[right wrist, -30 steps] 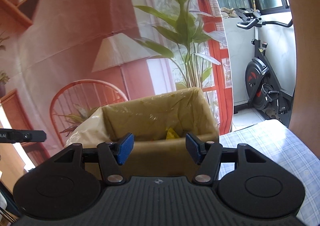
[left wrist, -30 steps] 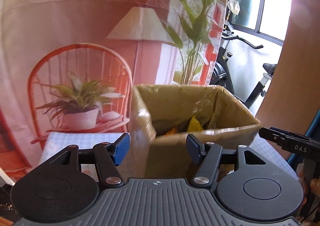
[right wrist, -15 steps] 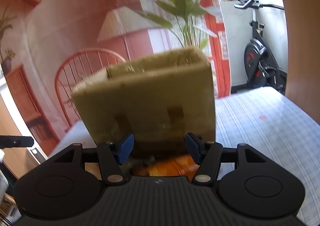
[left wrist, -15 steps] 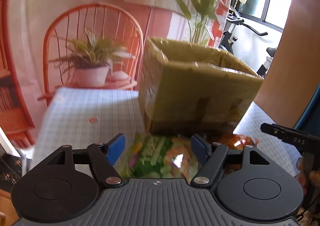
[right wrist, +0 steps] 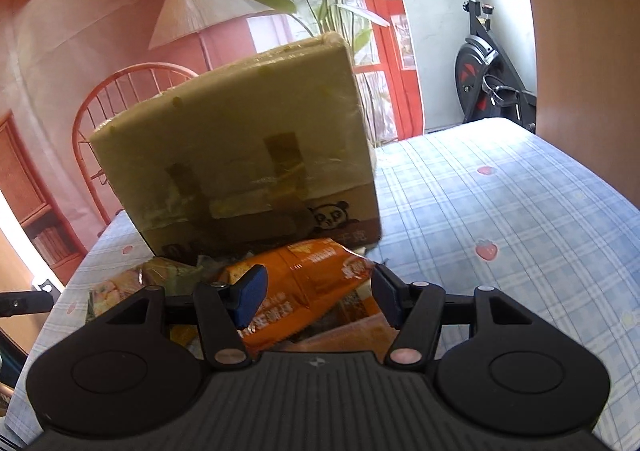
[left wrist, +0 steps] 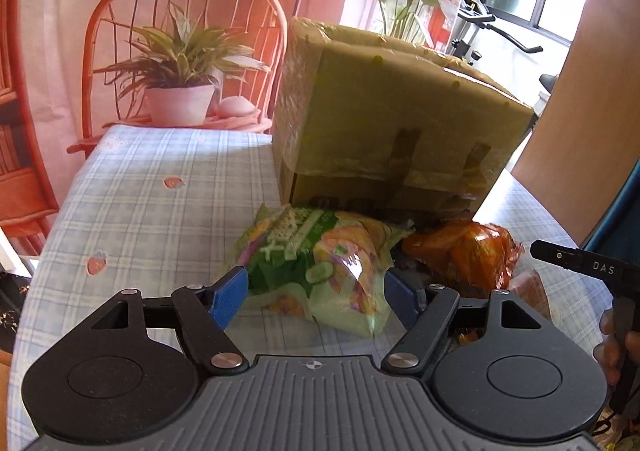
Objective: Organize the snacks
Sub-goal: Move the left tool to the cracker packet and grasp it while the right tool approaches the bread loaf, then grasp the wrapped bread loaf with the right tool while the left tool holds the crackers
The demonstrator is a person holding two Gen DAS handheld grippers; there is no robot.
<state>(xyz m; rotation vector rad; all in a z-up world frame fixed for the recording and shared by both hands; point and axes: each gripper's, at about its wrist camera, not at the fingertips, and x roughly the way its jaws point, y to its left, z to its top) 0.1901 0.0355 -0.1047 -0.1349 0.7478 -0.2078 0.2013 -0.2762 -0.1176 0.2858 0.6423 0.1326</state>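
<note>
A green snack bag point(left wrist: 320, 263) lies on the checked tablecloth in front of a tall cardboard box point(left wrist: 400, 111). My left gripper point(left wrist: 316, 293) is open, and the bag lies between its blue pads without being pressed. To its right lies an orange snack bag point(left wrist: 472, 251). In the right wrist view that orange bag point(right wrist: 312, 291) lies between the pads of my open right gripper point(right wrist: 318, 291), just before the box point(right wrist: 248, 139). The green bag point(right wrist: 152, 279) shows at the left there. The box's inside is hidden.
The table point(left wrist: 140, 211) has a blue check cloth with strawberries and bare cloth left and right point(right wrist: 500, 211) of the box. Another packet point(right wrist: 348, 331) lies under the orange bag. A red chair with a potted plant point(left wrist: 180, 91) stands behind, and an exercise bike point(right wrist: 488, 71) at the far right.
Both grippers have come down from above the box's open top to the bags on the table in front of it. The left jaws have widened; the right jaws look unchanged.
</note>
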